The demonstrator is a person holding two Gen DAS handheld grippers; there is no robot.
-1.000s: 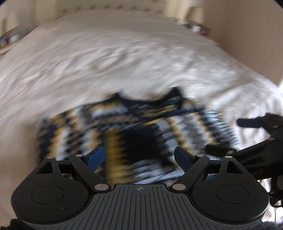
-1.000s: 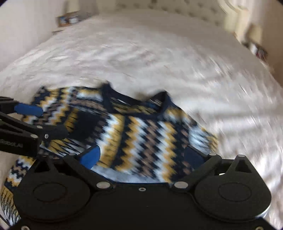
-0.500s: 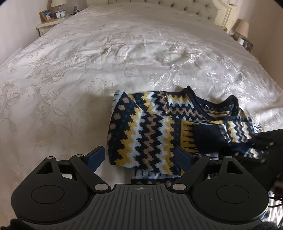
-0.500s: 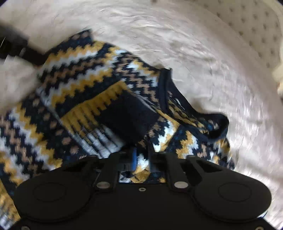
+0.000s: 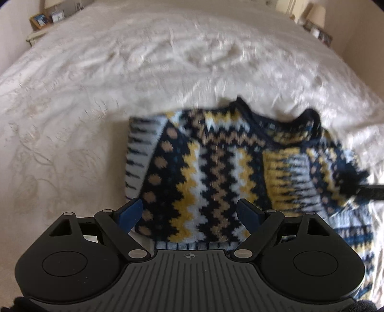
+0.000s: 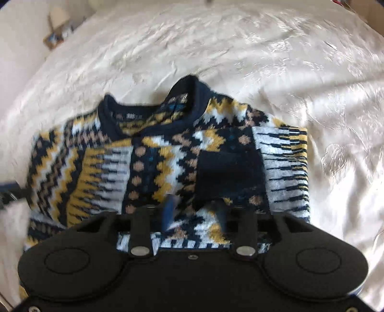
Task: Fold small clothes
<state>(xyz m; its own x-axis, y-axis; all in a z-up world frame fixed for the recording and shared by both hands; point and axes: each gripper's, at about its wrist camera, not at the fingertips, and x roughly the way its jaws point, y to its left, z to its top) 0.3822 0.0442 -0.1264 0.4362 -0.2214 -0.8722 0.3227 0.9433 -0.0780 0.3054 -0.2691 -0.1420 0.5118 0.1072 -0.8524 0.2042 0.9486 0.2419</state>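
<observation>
A small knitted sweater with navy, yellow, white and tan zigzags lies on the bed, both sleeves folded in over its front. My left gripper is open and empty, just above the sweater's near hem. In the right wrist view the sweater fills the middle, navy collar at the far end, a dark cuff lying on its right half. My right gripper hovers over the near part of the sweater; its fingers are blurred and stand partly apart, with nothing clearly between them.
The cream embroidered bedspread spreads all around. A nightstand with photo frames stands far left, and a lamp and frames far right. The right gripper's dark tip reaches in at the sweater's right edge.
The right gripper, shut on the sweater's sleeve half a second ago, has let go and its fingers have parted; the sleeve now lies folded across the front. The left gripper moved closer, still open.
</observation>
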